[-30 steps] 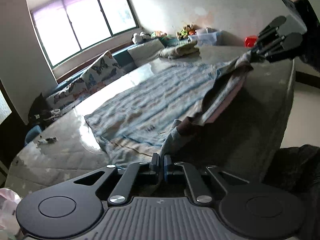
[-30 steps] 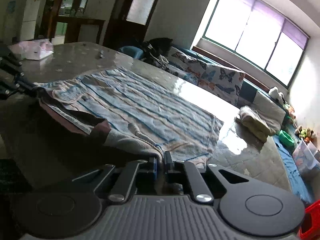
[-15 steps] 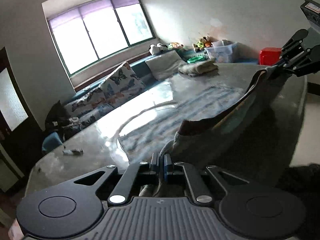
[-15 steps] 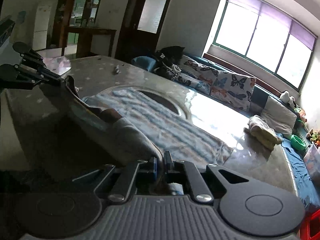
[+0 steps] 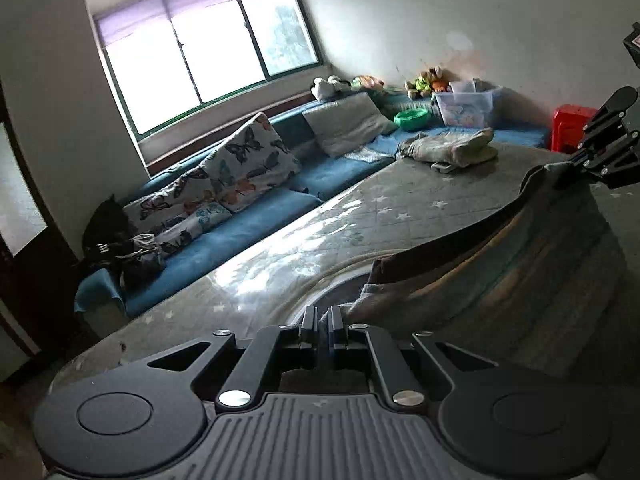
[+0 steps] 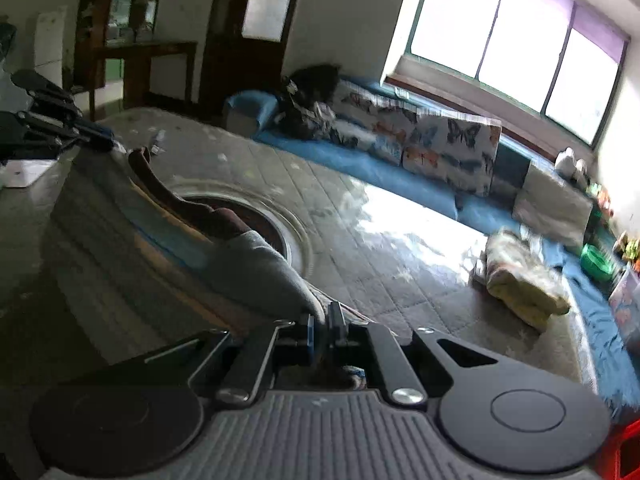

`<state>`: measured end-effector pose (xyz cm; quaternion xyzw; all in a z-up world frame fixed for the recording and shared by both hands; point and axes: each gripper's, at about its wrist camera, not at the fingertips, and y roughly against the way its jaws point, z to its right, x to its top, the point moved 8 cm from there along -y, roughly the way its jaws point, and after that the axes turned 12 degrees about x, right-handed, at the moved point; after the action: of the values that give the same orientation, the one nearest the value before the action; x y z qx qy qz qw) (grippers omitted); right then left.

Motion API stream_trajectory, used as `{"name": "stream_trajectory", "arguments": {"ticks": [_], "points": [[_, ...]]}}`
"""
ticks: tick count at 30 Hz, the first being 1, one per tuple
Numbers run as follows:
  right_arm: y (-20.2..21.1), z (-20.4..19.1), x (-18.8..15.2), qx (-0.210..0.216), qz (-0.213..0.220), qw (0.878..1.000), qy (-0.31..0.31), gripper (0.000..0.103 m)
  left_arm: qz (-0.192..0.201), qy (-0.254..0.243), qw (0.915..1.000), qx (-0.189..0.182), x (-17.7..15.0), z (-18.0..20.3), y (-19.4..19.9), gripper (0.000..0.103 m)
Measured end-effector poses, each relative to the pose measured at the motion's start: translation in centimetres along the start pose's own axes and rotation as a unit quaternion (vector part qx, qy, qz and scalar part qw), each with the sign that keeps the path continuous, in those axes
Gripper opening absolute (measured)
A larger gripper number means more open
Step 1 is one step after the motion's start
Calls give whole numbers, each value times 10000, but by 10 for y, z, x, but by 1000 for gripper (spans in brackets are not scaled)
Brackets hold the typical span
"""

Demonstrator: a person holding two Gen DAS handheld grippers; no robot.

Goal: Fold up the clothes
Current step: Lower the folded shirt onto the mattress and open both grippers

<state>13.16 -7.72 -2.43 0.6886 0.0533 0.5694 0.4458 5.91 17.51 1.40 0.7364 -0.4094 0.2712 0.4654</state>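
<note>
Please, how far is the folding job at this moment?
Early. Done: one folded garment lies at the table's far end. In hand: the left gripper and right gripper are each shut on the striped garment, holding it stretched above the table. Left: laying it down and making every fold.

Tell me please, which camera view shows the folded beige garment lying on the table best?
The left wrist view: the folded beige garment lies sharp and whole on the far table. In the right wrist view the same garment is nearer but motion-blurred.
</note>
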Motion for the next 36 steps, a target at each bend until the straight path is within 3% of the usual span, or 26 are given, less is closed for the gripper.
{"name": "stream_trajectory", "arguments": {"ticks": [5,11,14,15,18,22,26,30,36], "points": [[-54,31,-2,63,-309,9990,-306,6,-438,-144,9988,-161,0,10,-68,5],[-94,58,-20,-36,-393,9958,-829,15,-942,-60,9955,56,-26,18,-127,6],[-97,72,-24,-18,-208,9927,-1188,24,-1136,221,9932,86,-41,15,-135,8],[-95,77,-25,-40,-148,9919,-1263,31,-1147,311,9929,104,-43,12,-134,8],[-85,91,-22,-189,62,9887,-1488,36,-1053,548,9928,159,-41,3,-123,9],[-69,107,-20,-433,324,9830,-1756,36,-893,910,9918,-17,-30,-2,-104,9],[-64,97,-19,-155,425,9828,-1789,36,-970,1047,9892,-325,-27,10,-102,9],[-84,76,-26,188,130,9829,-1827,36,-1224,999,9865,-435,-31,25,-118,9],[-114,85,-35,72,-92,9766,-2148,34,-1603,925,9809,-598,-37,47,-142,9]]}}
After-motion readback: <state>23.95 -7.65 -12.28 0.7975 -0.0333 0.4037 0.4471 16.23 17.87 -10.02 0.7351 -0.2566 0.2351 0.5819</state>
